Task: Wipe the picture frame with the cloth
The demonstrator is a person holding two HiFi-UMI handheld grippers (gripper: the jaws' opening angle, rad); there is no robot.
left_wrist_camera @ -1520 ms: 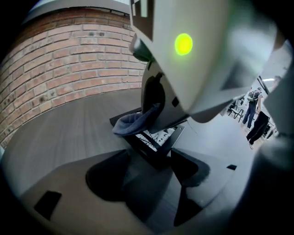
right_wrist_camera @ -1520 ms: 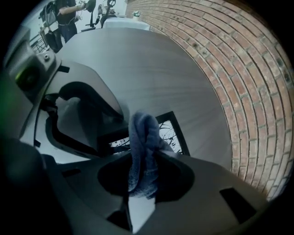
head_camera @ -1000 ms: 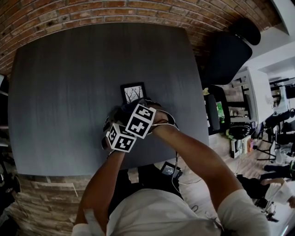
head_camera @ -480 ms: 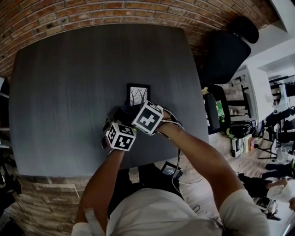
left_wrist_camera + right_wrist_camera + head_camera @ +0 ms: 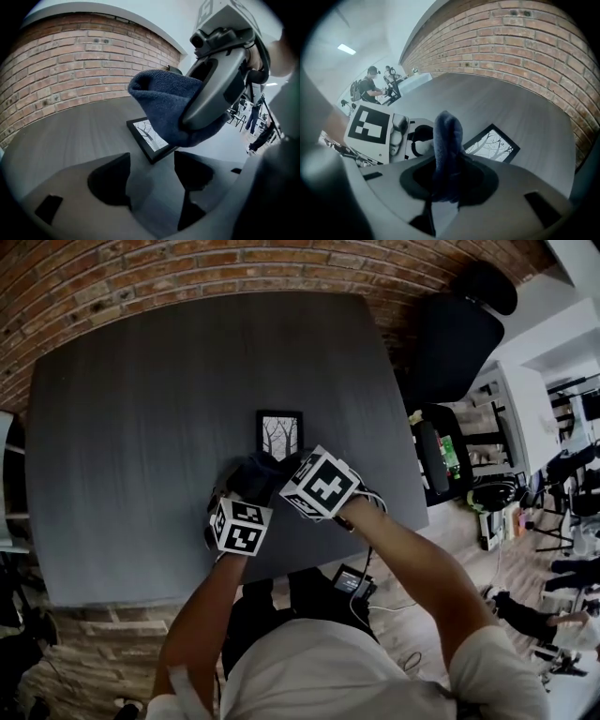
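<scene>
A small black picture frame [image 5: 279, 435] with a tree print lies flat near the middle of the dark table [image 5: 141, 409]. A dark blue cloth [image 5: 258, 474] bunches just on its near side. My right gripper [image 5: 447, 176] is shut on the cloth [image 5: 446, 136], which stands up between its jaws, with the frame [image 5: 492, 143] just beyond. My left gripper [image 5: 152, 171] is open with nothing between its jaws. It sits low on the table beside the right one, pointing at the frame [image 5: 149, 137] and the hanging cloth [image 5: 164, 108].
A brick wall [image 5: 187, 268] runs along the table's far edge. A black office chair [image 5: 459, 343] stands off the right side. The table's near edge [image 5: 187, 592] is close behind both grippers. People stand far off in the room [image 5: 370, 89].
My right gripper has shifted to the right and back with the cloth, off the frame's near edge. The frame now shows whole. The left gripper has hardly moved.
</scene>
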